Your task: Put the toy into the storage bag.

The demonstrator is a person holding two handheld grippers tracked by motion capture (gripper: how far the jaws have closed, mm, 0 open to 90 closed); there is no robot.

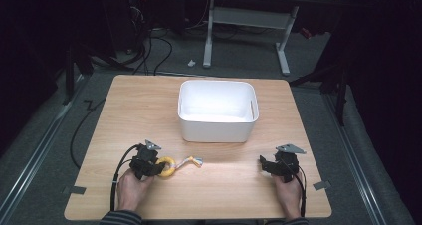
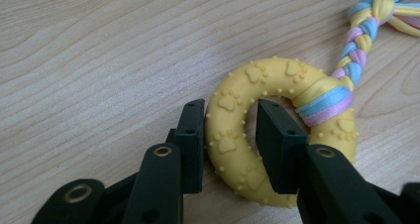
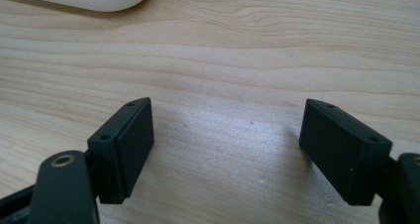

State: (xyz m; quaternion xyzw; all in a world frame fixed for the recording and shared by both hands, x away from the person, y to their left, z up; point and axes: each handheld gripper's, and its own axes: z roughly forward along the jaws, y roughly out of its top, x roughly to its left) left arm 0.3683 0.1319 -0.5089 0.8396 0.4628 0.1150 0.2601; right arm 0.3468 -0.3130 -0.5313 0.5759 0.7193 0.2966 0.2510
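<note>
Near the table's [image 1: 149,100] front-left corner, the left gripper [image 2: 230,135] clamps its jaws on a yellow ring toy [image 2: 233,135]. The right gripper [image 3: 225,149], near the front-right corner, has its jaws spread wide, holding nothing.

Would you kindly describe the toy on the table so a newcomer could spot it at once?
On the wooden table, nearer the person than the white bin, sits a yellow ring toy. The left hand-held gripper is shut on it. Raised paw prints and a braided pastel rope set it apart.
</note>
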